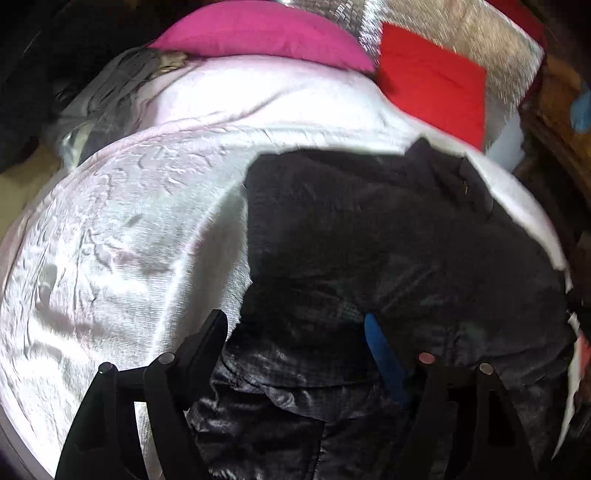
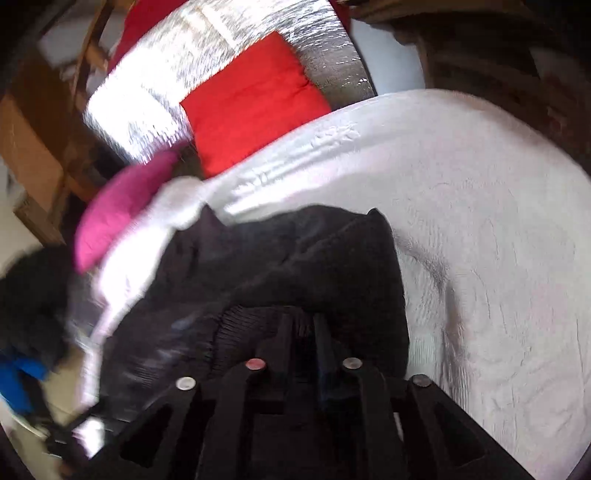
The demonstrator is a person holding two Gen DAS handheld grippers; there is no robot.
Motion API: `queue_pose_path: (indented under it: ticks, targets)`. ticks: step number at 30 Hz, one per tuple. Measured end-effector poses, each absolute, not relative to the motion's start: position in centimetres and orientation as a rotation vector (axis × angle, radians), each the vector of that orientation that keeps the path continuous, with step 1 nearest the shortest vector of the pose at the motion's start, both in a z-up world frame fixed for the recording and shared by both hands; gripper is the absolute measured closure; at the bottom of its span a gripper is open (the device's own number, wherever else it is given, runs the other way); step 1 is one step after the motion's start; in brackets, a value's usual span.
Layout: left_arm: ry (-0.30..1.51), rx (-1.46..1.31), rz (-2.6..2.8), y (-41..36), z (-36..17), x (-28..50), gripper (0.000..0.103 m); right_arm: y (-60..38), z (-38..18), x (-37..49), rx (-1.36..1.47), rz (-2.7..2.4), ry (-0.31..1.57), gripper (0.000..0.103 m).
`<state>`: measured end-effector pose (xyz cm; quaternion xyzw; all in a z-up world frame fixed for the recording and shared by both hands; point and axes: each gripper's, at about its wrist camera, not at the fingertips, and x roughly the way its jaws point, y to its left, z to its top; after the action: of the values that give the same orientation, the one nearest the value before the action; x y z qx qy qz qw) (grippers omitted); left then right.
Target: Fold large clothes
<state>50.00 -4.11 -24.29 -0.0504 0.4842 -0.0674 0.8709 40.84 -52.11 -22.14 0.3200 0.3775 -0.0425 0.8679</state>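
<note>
While the left gripper point(image 1: 295, 332) holds its jaws spread wide over the shiny near part of the dark quilted jacket point(image 1: 369, 229), nothing is pinched between them; the cloth lies slack below and between the black fingers. On the right gripper point(image 2: 301, 325), the jaws stand close together over a dark ribbed hem or cuff point(image 2: 243, 325) of the same garment, but whether the pads truly bite it I cannot tell, as the black fingers merge with the black cloth.

Outward from both, the jacket lies partly doubled on a white textured bedspread point(image 1: 110, 240), toward the bed's right side in the left wrist view, with its far corner pointing at a red square cushion point(image 1: 432, 81). A magenta pillow point(image 1: 258, 33) rests at the far edge, against a silver foil-like sheet point(image 2: 155, 96).

The risk, as I judge it, lies in the uneven hold: if only one side is gripped, a pull would drag the slippery fabric askew and undo the fold, or the hem could slip free.
</note>
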Motion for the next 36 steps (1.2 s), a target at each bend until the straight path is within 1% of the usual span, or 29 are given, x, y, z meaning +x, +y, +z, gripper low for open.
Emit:
queue_pose_path:
  ticks: [1,2,3,4,5,6,7,8,9,10,11,12,14,15,17,18,20,21,22,23,25,26,27,28,31,34,36]
  targets:
    - [0.989,-0.118,-0.142,-3.8,-23.6,49.5,0.026,-52.6,-21.5,40.0,0.699,-0.088,0.761,0.067]
    - [0.964,-0.125,-0.145,-3.4,-22.6,49.0,0.026,-53.0,-20.3,38.7,0.718,-0.090,0.703,0.032]
    - [0.941,-0.129,-0.147,-3.3,-22.1,48.7,0.026,-52.8,-19.5,38.0,0.720,-0.098,0.672,0.004]
    - [0.917,-0.131,-0.150,-3.2,-21.6,48.4,0.026,-52.9,-18.2,36.4,0.723,-0.120,0.585,0.001]
    - [0.899,-0.131,-0.155,-3.3,-21.3,48.2,0.026,-52.8,-17.2,35.4,0.719,-0.119,0.516,0.001]
    - [0.897,-0.129,-0.158,-3.1,-21.3,48.5,0.025,-52.4,-16.4,35.0,0.702,-0.092,0.486,0.003]
    - [0.909,-0.120,-0.157,-3.3,-21.7,49.0,0.024,-51.6,-15.7,35.1,0.663,-0.076,0.506,0.004]
    - [0.923,-0.110,-0.153,-3.4,-22.2,49.2,0.024,-50.5,-15.5,35.5,0.613,-0.076,0.543,0.016]
    - [0.946,-0.083,-0.145,-3.7,-23.1,49.6,0.025,-49.2,-15.7,36.0,0.556,-0.075,0.565,0.037]
    - [0.967,-0.055,-0.138,-4.0,-23.9,49.5,0.025,-47.9,-16.1,36.6,0.496,-0.074,0.600,0.046]
    - [1.003,-0.021,-0.131,-4.4,-25.0,49.8,0.024,-46.5,-17.0,37.5,0.434,-0.073,0.661,0.063]
    - [1.036,-0.006,-0.138,-4.5,-25.9,50.0,0.024,-46.0,-18.0,37.9,0.405,-0.066,0.710,0.066]
    - [1.048,-0.040,-0.145,-4.2,-26.6,50.1,0.023,-44.8,-21.9,39.9,0.367,-0.062,0.893,0.065]
    - [1.060,-0.075,-0.144,-3.7,-26.3,50.1,0.023,-44.8,-22.9,40.3,0.367,-0.063,0.917,0.066]
    - [1.052,-0.098,-0.143,-3.3,-25.1,49.9,0.023,-44.6,-22.0,39.8,0.356,-0.067,0.895,0.066]
    - [1.017,-0.104,-0.148,-3.2,-24.3,49.8,0.023,-44.6,-20.9,39.5,0.373,-0.054,0.880,0.066]
    - [0.954,-0.107,-0.165,-3.8,-22.7,50.0,0.023,-44.9,-18.8,38.8,0.424,0.006,0.771,0.064]
    - [0.931,-0.104,-0.175,-4.1,-22.3,50.0,0.023,-44.7,-18.2,38.2,0.431,0.008,0.744,0.061]
    - [0.909,-0.091,-0.179,-4.5,-22.0,50.3,0.022,-44.6,-17.8,38.5,0.436,0.000,0.727,0.052]
    - [0.906,-0.066,-0.162,-5.0,-22.2,50.8,0.021,-44.6,-18.0,39.1,0.444,-0.005,0.734,0.033]
    - [0.956,-0.025,-0.123,-5.5,-23.7,52.0,0.020,-44.4,-20.0,40.4,0.454,-0.012,0.778,0.032]
    - [1.011,-0.008,-0.116,-5.8,-25.1,52.8,0.019,-44.4,-21.3,41.5,0.454,-0.018,0.826,0.032]
    - [1.056,-0.018,-0.120,-5.8,-26.4,53.3,0.015,-44.4,-23.0,42.4,0.444,-0.027,0.875,0.032]
    - [1.063,-0.048,-0.117,-5.6,-26.8,53.5,0.014,-44.1,-23.1,42.3,0.410,-0.031,0.857,0.032]
    - [1.049,-0.071,-0.110,-5.4,-25.5,53.4,0.014,-42.9,-21.4,41.8,0.339,-0.024,0.854,0.033]
    - [0.970,-0.034,-0.113,-5.9,-23.8,52.1,0.014,-42.5,-19.4,39.8,0.328,-0.017,0.781,0.033]
    - [0.956,0.022,-0.124,-6.9,-23.7,51.0,0.014,-42.4,-19.5,38.8,0.305,-0.024,0.813,0.033]
